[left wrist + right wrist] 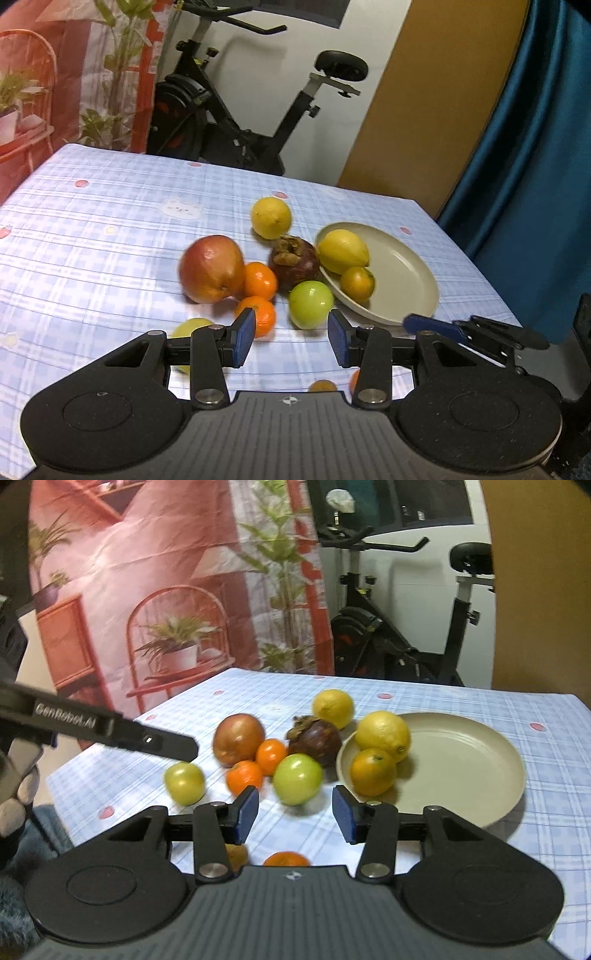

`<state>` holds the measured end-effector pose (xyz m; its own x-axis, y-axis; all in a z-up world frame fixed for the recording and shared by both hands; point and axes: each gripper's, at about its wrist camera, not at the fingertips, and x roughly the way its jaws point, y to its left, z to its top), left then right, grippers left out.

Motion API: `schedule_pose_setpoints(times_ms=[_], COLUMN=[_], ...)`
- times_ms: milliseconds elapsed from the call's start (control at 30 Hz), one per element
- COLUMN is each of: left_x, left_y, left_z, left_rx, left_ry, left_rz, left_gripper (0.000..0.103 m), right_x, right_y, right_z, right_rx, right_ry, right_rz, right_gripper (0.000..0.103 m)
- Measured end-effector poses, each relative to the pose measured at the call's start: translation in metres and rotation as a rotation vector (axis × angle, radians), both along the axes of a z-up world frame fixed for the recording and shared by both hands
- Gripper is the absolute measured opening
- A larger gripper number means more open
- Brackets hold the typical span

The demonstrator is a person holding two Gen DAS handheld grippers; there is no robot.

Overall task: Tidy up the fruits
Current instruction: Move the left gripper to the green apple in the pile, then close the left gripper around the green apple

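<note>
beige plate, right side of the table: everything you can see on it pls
The round beige plate is shallow with a raised rim and a matte, ceramic-looking surface bearing faint concentric rings. It lies flat on the blue checked tablecloth, toward the table's right side. Two fruits sit in its left part: a yellow lemon and a small orange citrus, close together; the rest is bare. A dark purple mangosteen lies just outside its left rim; whether it touches the rim is unclear. Neither gripper touches the plate.
</note>
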<state>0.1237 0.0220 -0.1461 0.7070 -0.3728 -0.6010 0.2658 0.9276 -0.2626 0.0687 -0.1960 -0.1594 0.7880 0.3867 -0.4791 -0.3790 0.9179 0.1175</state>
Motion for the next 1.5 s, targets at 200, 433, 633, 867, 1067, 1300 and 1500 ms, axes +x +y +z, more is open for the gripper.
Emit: schedule_pose_setpoints(times_ms=[200, 433, 633, 867, 1067, 1300, 1500], left_x=[0.007, 0.029, 0.039, 0.041, 0.048, 0.045, 0.037], left_y=[0.039, 0.074, 0.081, 0.081, 0.063, 0.077, 0.081], left_z=[0.009, 0.023, 0.001, -0.015, -0.033, -0.047, -0.049], left_rx=[-0.015, -0.027, -0.055, -0.112, -0.085, -0.120, -0.144], left_ry=[-0.018, -0.027, 0.057, 0.111, 0.135, 0.191, 0.215], left_rz=[0.144, 0.214, 0.216, 0.149, 0.072, 0.087, 0.066], left_gripper=[0.045, 0.046, 0.046, 0.047, 0.047, 0.050, 0.055], right_x=[0.005, 0.036, 0.056, 0.069, 0.084, 0.083, 0.089], right_y=[0.004, 0.025, 0.078, 0.117, 0.125, 0.124, 0.124], right_z=[-0.002, 0.009, -0.013, -0.030, -0.038, -0.037, -0.041], right_rx=[0.000, 0.016, -0.093, -0.178, -0.172, -0.170, -0.147], right_ry=[0.021, 0.037, 0.091, 0.110, 0.139, 0.146, 0.188], right_rz=[0.005, 0.080, 0.232, 0.348, 0.348, 0.351, 0.351], right_gripper=[0.047, 0.047, 0.048, 0.055, 0.055, 0.055, 0.055])
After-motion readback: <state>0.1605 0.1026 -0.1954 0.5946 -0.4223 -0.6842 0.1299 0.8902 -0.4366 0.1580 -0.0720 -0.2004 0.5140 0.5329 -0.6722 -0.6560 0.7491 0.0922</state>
